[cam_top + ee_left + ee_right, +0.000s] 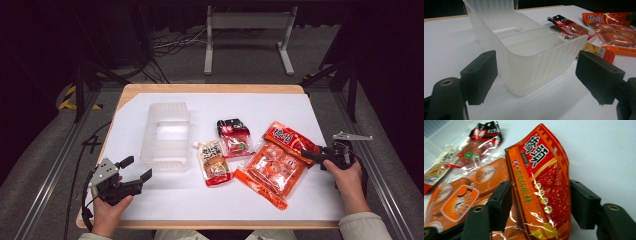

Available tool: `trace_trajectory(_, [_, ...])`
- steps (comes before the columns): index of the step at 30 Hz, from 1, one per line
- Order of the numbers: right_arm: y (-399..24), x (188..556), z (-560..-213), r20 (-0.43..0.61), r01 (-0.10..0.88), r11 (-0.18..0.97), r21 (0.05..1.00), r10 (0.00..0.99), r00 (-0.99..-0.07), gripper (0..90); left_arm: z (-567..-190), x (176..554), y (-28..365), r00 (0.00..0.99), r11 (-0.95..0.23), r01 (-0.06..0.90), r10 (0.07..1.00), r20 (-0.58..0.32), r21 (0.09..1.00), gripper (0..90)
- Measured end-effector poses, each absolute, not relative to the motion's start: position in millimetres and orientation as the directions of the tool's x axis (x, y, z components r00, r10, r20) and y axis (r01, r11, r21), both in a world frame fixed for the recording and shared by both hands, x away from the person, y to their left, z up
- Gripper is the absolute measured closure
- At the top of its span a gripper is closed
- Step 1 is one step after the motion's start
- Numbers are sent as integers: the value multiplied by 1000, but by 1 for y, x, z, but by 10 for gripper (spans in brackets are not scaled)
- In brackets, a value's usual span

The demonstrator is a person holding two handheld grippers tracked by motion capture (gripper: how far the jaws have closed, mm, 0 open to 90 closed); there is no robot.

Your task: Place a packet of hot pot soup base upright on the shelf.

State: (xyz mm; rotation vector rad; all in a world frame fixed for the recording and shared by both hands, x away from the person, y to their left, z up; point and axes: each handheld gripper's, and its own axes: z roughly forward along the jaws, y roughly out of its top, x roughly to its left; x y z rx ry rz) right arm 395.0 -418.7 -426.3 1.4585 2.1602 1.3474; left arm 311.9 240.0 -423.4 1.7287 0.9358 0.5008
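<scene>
A translucent plastic bin (165,137) stands on the white table sheet, left of centre. My left gripper (137,168) is open just in front of its near left corner. In the left gripper view the bin (519,37) is close ahead, its rounded end between the two spread jaws of my left gripper (537,75), untouched. A red-orange snack packet (292,139) lies at the right. My right gripper (308,155) is open at its near end. In the right gripper view the packet (541,170) lies between the jaws of my right gripper (542,202), which straddle its sides.
Between bin and packet lie a cream and red pouch (214,162), a black and red sausage packet (234,136) and a large orange pack (272,170). The table's wooden front edge (210,224) is near my hands. A metal stand (247,30) is beyond the table.
</scene>
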Motion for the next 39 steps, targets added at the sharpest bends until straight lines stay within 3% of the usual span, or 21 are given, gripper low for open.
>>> trace_trajectory(6, [-414,396,-428,323,630,135,765,766,-556,518,-424,312,239,605,-135,347,788,-112,928,186])
trace_trajectory(11, [-400,402,-437,245,601,211,771,773,-585,511,-424,312,239,608,-140,346,787,-108,928,186])
trace_trajectory(15, [-400,405,-439,275,613,181,769,771,-574,529,-424,312,239,606,-135,352,787,-115,926,187])
trace_trajectory(16, [-401,406,-440,274,610,175,773,775,-570,633,-424,312,239,606,-138,349,788,-111,927,186])
trace_trajectory(17, [-401,406,-440,274,610,175,773,775,-570,633,-424,312,239,606,-138,349,788,-111,927,186])
trace_trajectory(18, [-402,408,-442,251,609,186,771,790,-559,707,-424,311,239,606,-139,347,788,-109,927,186])
trace_trajectory(23, [-402,409,-441,217,613,195,766,819,-532,861,-424,312,239,605,-135,352,788,-115,926,186])
trace_trajectory(39, [-402,404,-430,164,589,207,781,842,-514,900,-423,311,241,621,-112,342,772,-135,933,174])
